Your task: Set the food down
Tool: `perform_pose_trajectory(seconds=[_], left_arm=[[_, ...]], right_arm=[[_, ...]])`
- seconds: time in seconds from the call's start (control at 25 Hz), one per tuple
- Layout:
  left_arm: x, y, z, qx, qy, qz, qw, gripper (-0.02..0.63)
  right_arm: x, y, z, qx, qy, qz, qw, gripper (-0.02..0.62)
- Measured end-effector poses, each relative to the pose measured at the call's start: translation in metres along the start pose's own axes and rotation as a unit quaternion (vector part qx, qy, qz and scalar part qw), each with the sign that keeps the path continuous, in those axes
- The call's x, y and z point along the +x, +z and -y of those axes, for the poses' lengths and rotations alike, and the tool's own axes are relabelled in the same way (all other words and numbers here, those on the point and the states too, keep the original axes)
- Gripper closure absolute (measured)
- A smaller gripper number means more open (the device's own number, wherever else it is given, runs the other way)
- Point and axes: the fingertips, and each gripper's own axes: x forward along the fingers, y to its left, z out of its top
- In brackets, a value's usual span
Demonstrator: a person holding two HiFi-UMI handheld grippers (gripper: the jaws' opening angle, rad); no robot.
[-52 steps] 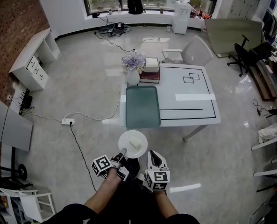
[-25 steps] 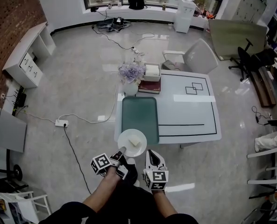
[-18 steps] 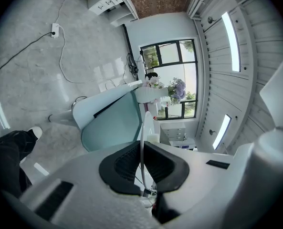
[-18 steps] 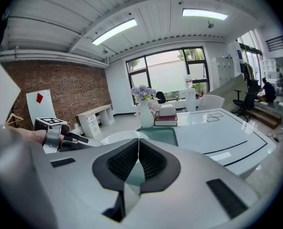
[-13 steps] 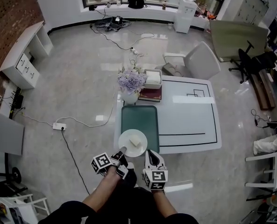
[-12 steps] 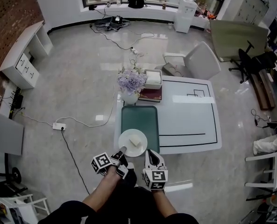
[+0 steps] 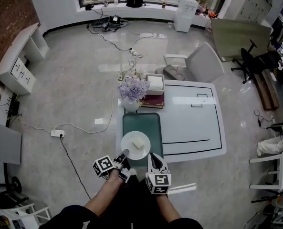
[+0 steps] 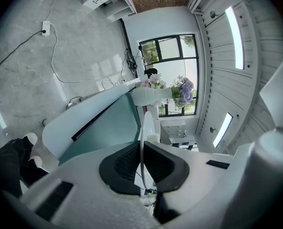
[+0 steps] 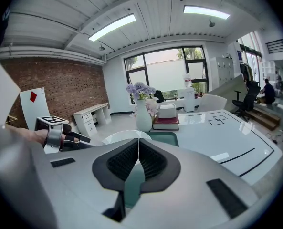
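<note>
one plate point(image 7: 127, 141), one food piece point(image 7: 140, 142), one tray point(image 7: 142, 123), one vase point(image 7: 131, 105), one table point(image 7: 193, 128).

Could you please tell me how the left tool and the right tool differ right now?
The left tool is shut on the rim of the white plate carrying the food; the right tool is shut on nothing. The left tool is rolled onto its side, while the right tool sits upright. Both are held at the table's near edge, by the green tray.
</note>
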Motion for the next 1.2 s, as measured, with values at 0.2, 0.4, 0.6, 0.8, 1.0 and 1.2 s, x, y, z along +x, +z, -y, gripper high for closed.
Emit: perform_pose_trajectory(seconds=[0.2,0.4,0.6,0.8,1.0,1.2], left_arm=[[0.015,0.003,0.002,0.001,0.000,-0.007,1.0000,0.589],[0.034,0.005,-0.003,-0.007,0.009,-0.010,0.9999,0.589],[0.052,0.009,-0.007,-0.005,0.022,-0.009,0.9997,0.589],[0.071,0.018,-0.018,-0.007,0.040,0.003,0.9992,0.589],[0.091,0.021,-0.020,-0.003,0.054,0.001,0.9986,0.589],[0.104,0.022,-0.027,0.004,0.068,0.000,0.9976,0.589]], right_arm=[[0.004,0.002,0.009,0.002,-0.010,-0.004,1.000,0.585],[0.017,-0.001,0.023,0.008,-0.012,-0.015,1.000,0.584],[0.033,0.009,0.035,0.006,-0.004,-0.018,1.000,0.585],[0.045,0.011,0.045,0.000,0.010,-0.025,1.000,0.584],[0.055,0.012,0.061,0.003,0.015,-0.038,0.999,0.584],[0.062,0.011,0.076,0.007,0.017,-0.043,0.999,0.584]])
